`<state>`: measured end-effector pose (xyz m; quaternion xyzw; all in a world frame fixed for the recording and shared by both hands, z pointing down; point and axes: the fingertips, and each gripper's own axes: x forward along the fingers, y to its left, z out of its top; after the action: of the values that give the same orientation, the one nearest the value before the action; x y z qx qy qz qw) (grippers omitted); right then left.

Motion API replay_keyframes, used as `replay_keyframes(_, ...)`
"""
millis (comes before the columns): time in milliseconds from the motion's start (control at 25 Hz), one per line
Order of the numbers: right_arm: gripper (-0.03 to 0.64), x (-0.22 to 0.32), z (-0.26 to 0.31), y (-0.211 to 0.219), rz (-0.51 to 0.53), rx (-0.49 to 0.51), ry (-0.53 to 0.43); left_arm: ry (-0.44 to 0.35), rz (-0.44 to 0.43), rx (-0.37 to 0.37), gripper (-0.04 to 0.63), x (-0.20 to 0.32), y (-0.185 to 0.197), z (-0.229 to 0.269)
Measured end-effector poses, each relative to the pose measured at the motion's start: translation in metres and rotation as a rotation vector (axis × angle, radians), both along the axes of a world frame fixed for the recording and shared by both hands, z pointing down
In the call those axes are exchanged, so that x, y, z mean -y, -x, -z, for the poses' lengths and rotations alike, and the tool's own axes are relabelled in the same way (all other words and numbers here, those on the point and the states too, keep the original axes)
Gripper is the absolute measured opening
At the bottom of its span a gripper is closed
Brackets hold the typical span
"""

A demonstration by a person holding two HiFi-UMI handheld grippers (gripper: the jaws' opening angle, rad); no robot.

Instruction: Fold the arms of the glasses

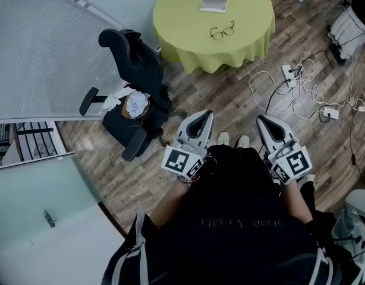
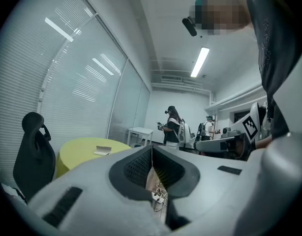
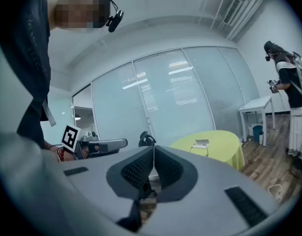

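A pair of dark-framed glasses (image 1: 222, 31) lies with its arms spread on the round table under a yellow-green cloth (image 1: 176, 16), far ahead of me. My left gripper (image 1: 201, 119) and right gripper (image 1: 265, 122) hover close to my body over the wooden floor, well short of the table. Both are shut, tips touching, with nothing between the jaws. The left gripper (image 2: 152, 148) points roughly level toward the table's cloth (image 2: 82, 149), where the glasses are too small to make out. In the right gripper view the shut tips (image 3: 154, 149) sit left of the table's cloth (image 3: 225, 144).
A white box (image 1: 213, 5) lies on the table behind the glasses. A black office chair (image 1: 132, 58) holding a bowl and cloth stands left of the table. Cables and a power strip (image 1: 289, 74) sprawl on the floor at right. A glass partition runs along the left. Other people (image 2: 172, 125) stand far off.
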<state>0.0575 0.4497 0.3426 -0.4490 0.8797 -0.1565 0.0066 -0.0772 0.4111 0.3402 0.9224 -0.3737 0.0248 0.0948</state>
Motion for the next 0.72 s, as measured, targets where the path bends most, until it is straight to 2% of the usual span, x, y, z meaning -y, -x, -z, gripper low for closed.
replay_keyframes(440, 0.031, 0.001, -0.011, -0.011, 0.017, 0.010, 0.004, 0.005, 0.031, 0.032, 0.018, -0.003, -0.001, -0.008)
replay_keyframes(600, 0.032, 0.003, -0.011, -0.015, 0.040, 0.088, 0.014, 0.005, 0.042, 0.043, 0.018, -0.004, -0.004, -0.008)
replay_keyframes(720, 0.032, 0.007, -0.015, -0.018, 0.068, 0.124, 0.026, 0.019, 0.077, 0.019, 0.018, 0.000, -0.002, -0.008)
